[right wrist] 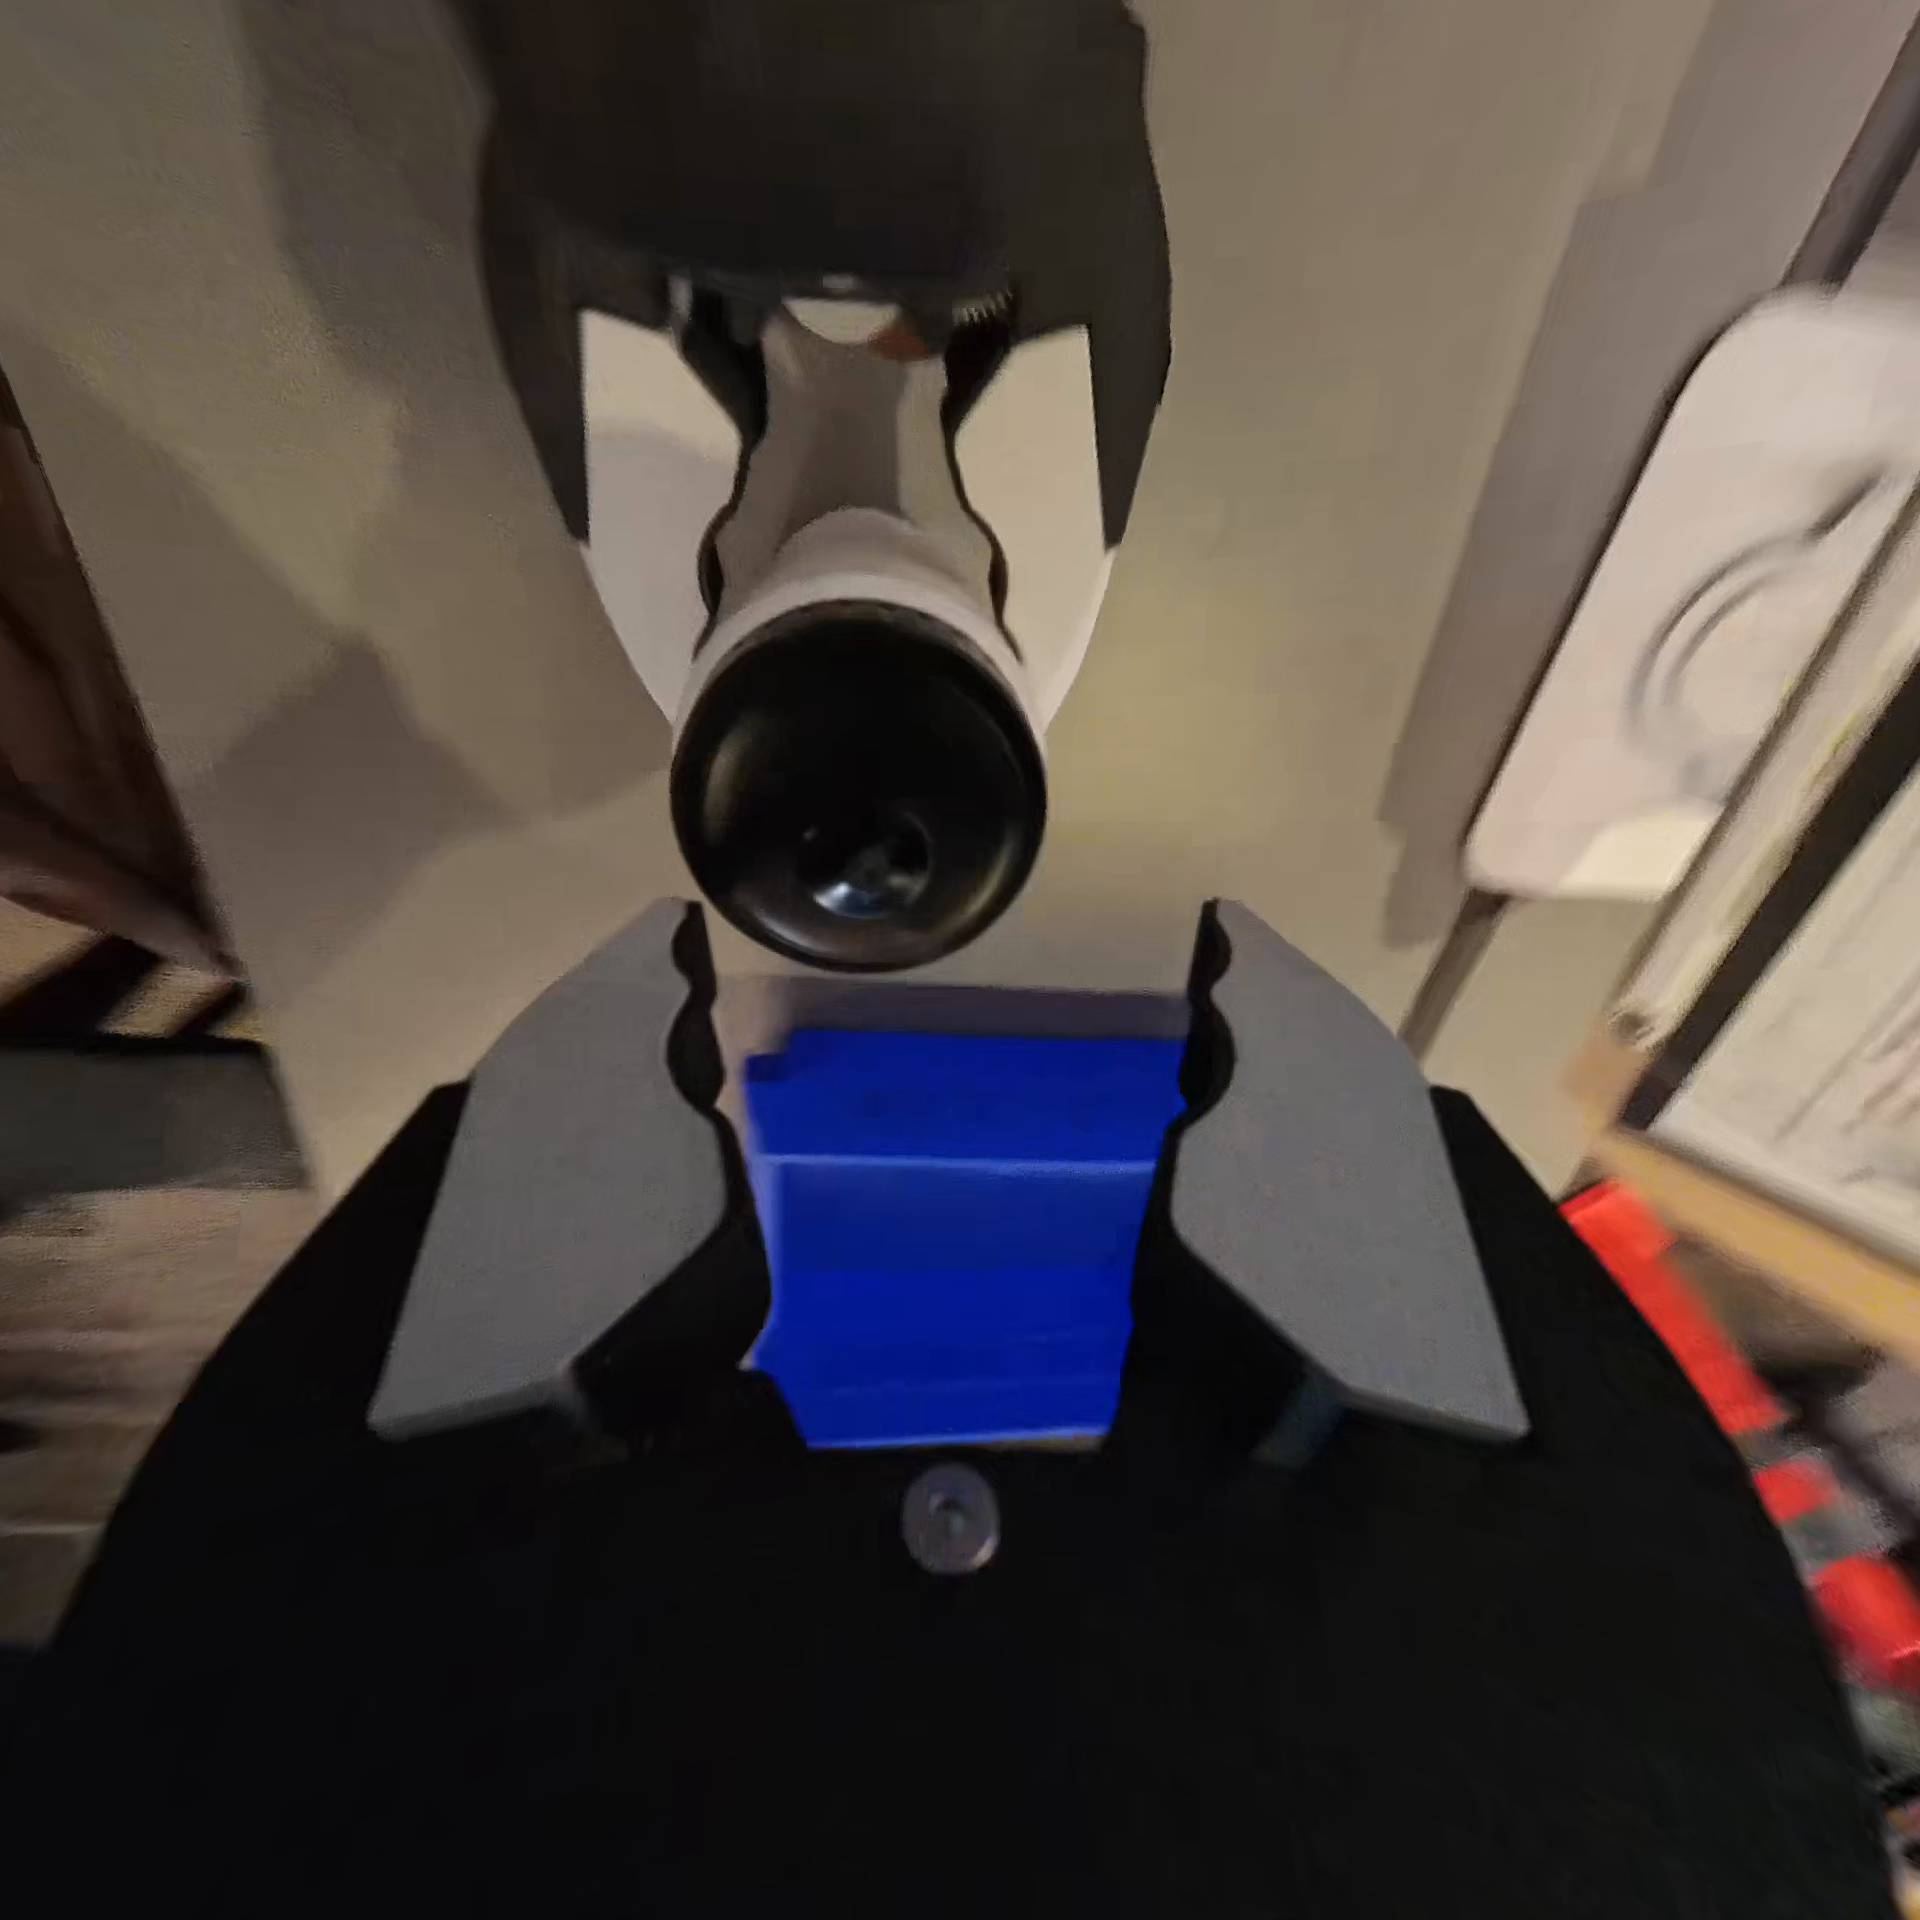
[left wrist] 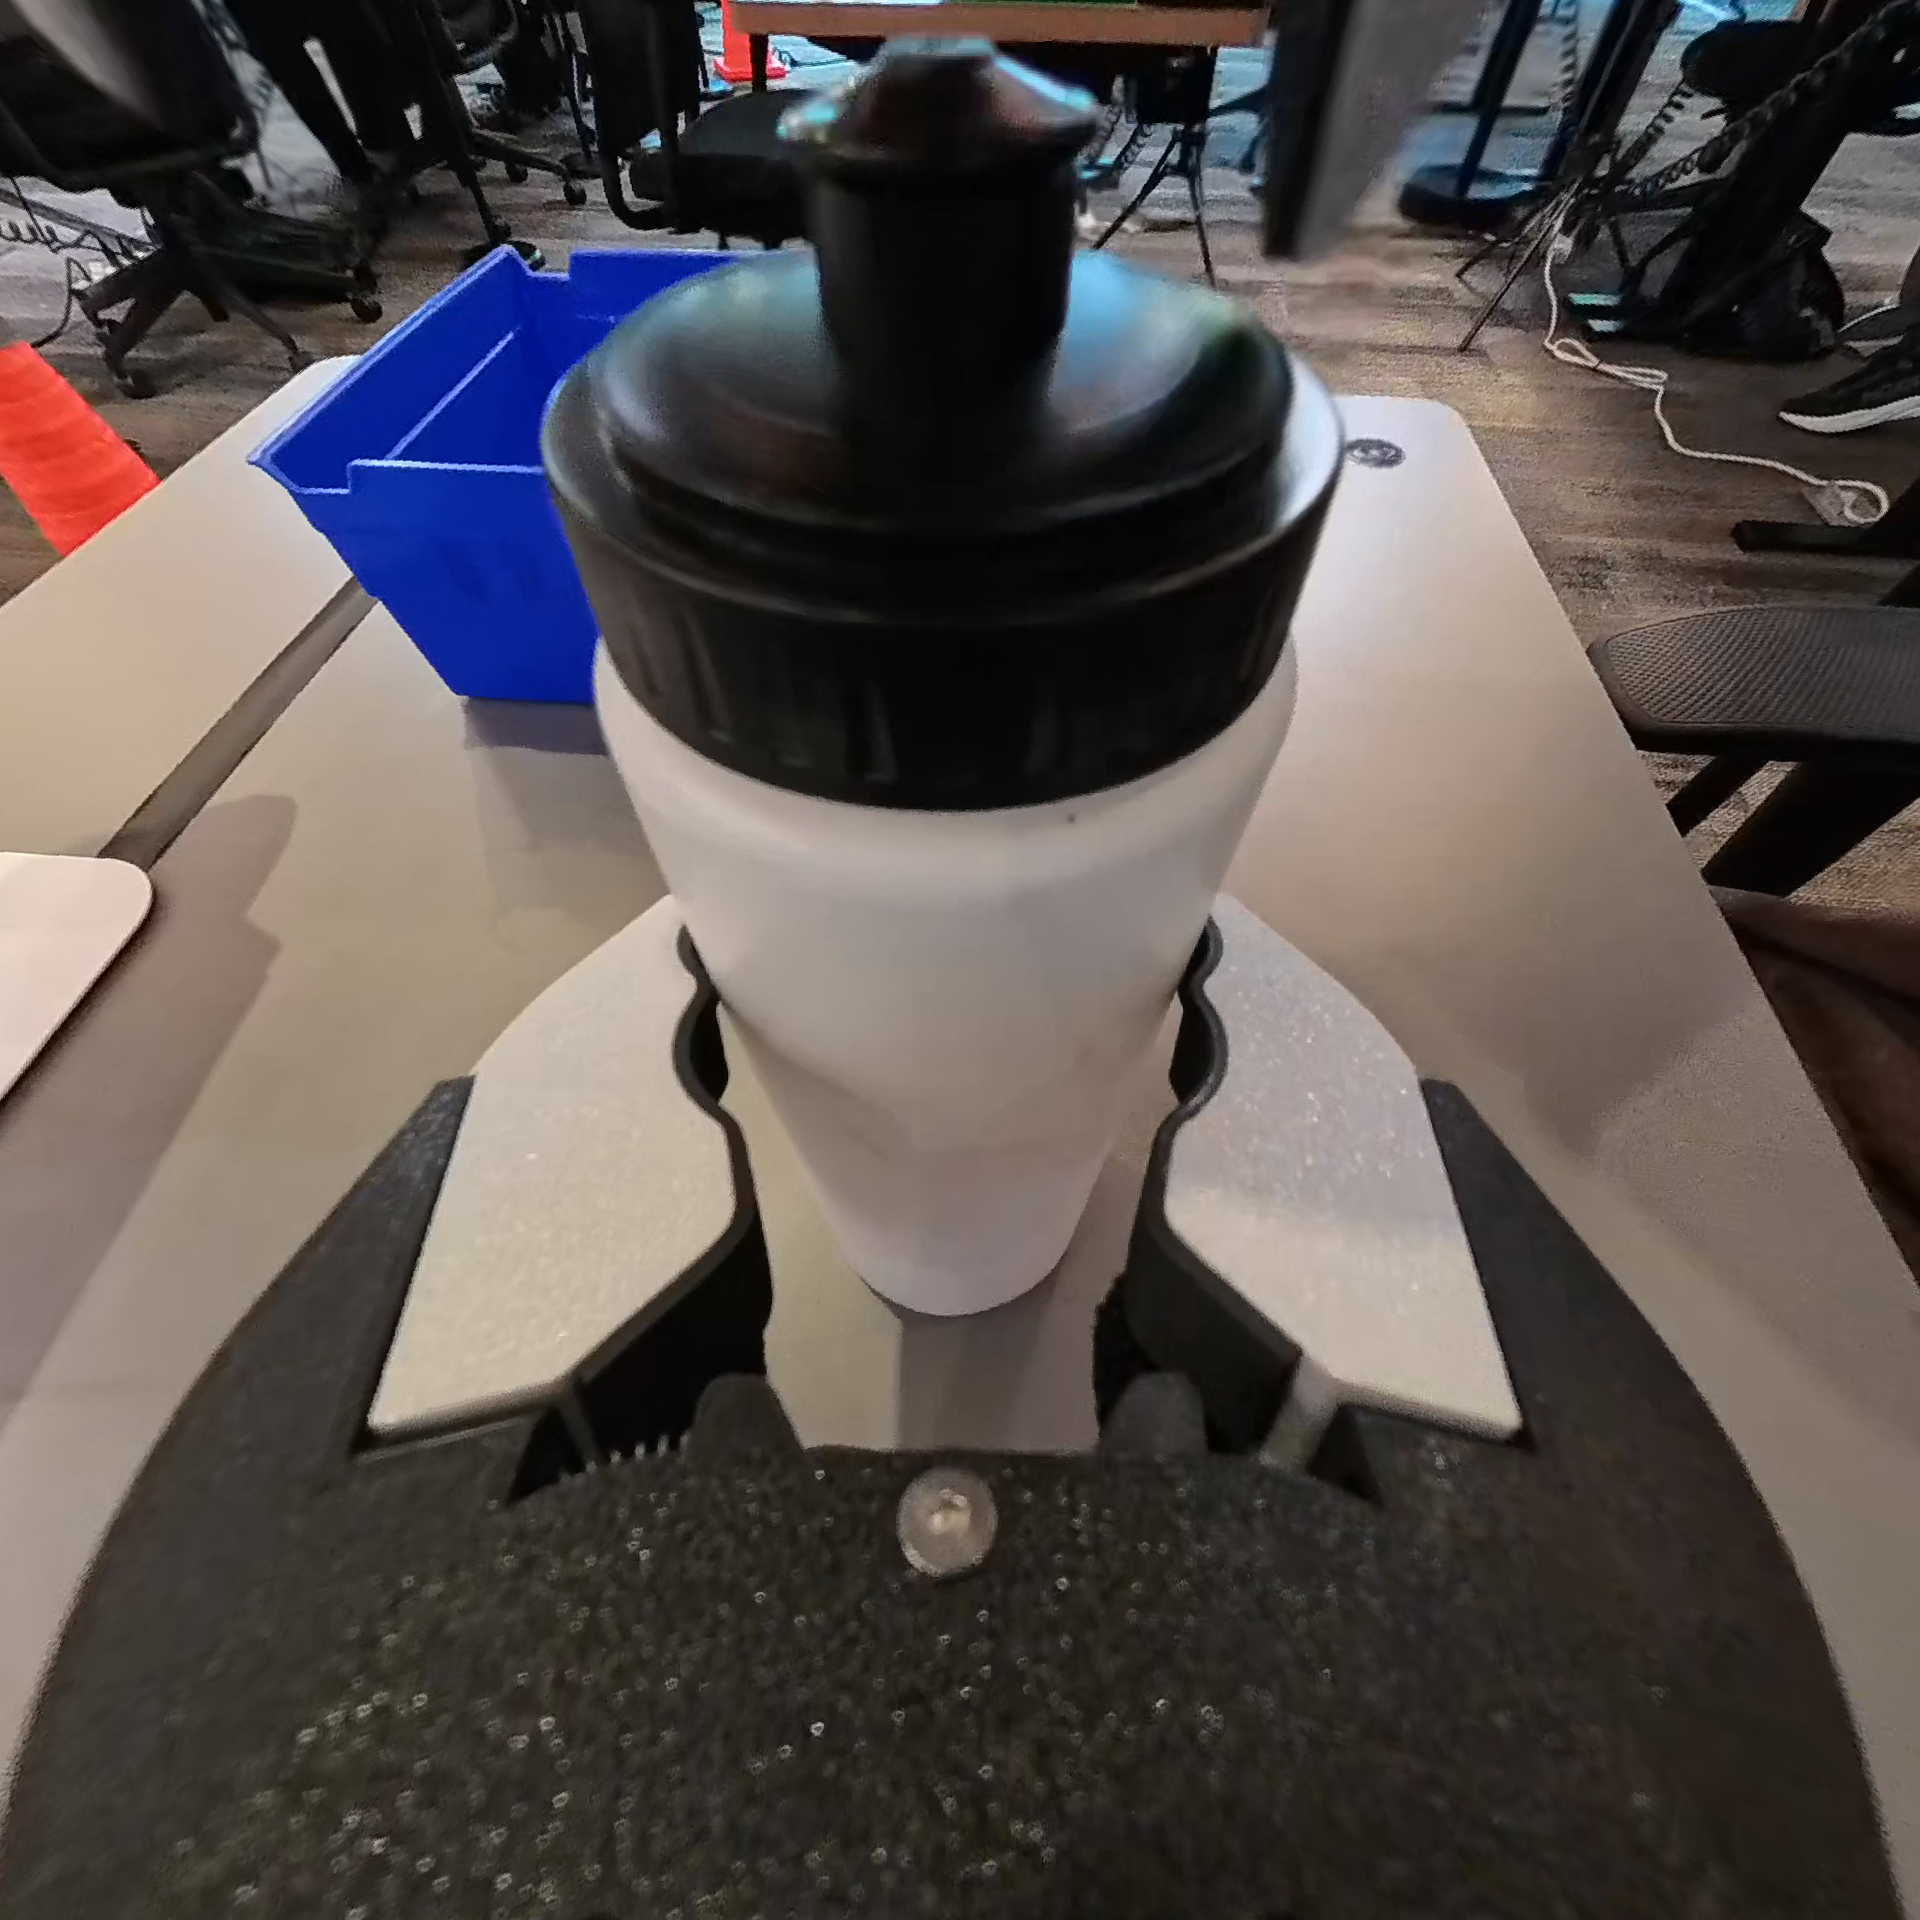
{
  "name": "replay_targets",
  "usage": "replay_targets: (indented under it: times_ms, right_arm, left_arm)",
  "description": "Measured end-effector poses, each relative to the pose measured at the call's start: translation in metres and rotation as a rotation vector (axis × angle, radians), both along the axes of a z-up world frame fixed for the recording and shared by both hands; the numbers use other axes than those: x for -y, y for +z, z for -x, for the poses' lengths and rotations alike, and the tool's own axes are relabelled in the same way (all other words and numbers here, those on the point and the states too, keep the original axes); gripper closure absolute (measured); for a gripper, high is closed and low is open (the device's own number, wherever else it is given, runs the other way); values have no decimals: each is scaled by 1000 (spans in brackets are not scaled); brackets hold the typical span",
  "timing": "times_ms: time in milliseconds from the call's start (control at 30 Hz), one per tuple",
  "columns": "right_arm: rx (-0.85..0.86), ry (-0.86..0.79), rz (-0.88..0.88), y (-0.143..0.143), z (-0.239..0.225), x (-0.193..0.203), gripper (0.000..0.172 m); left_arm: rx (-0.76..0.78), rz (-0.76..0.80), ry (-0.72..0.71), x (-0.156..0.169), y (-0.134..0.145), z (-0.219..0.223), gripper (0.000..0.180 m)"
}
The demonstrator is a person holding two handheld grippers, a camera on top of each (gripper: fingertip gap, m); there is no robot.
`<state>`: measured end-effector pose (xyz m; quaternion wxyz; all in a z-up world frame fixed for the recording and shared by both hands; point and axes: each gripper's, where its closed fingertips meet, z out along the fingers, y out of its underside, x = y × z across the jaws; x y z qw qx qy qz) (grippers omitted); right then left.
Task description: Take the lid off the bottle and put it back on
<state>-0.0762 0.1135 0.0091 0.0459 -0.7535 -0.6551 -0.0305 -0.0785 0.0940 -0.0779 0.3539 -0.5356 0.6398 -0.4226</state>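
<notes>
Left gripper (left wrist: 945,997) clamps the bottle (left wrist: 935,987) at twelve o'clock; right gripper (right wrist: 948,966) hovers above, jaws wide.

White bottle (left wrist: 935,1018), black ribbed lid (left wrist: 935,582) — blue bin (left wrist: 447,520), beige table (left wrist: 1455,831).

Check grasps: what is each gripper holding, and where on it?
Left gripper grips the white bottle by its body, below the black lid. Right gripper is open and holds nothing.

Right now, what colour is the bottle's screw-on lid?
Black: the ribbed screw-on lid on the white plastic bottle; clearest in the left wrist view.
</notes>
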Motion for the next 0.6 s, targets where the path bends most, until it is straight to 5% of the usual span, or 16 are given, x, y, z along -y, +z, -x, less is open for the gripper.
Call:
replay_targets:
  times_ms: [200,333,433,600]
  right_arm:
    - [-161,447,54,-5,18,15,94]
    - [-120,512,81,-20,19,13,89]
    - [-125,537,108,-21,22,15,100]
    - [-88,406,112,-21,21,14,101]
  left_arm:
    - [9,14,-22,2,0,1,96]
    - [4,13,-29,3,0,1,96]
    - [9,21,-31,2,0,1,96]
    - [-4,20,-38,2,0,2,96]
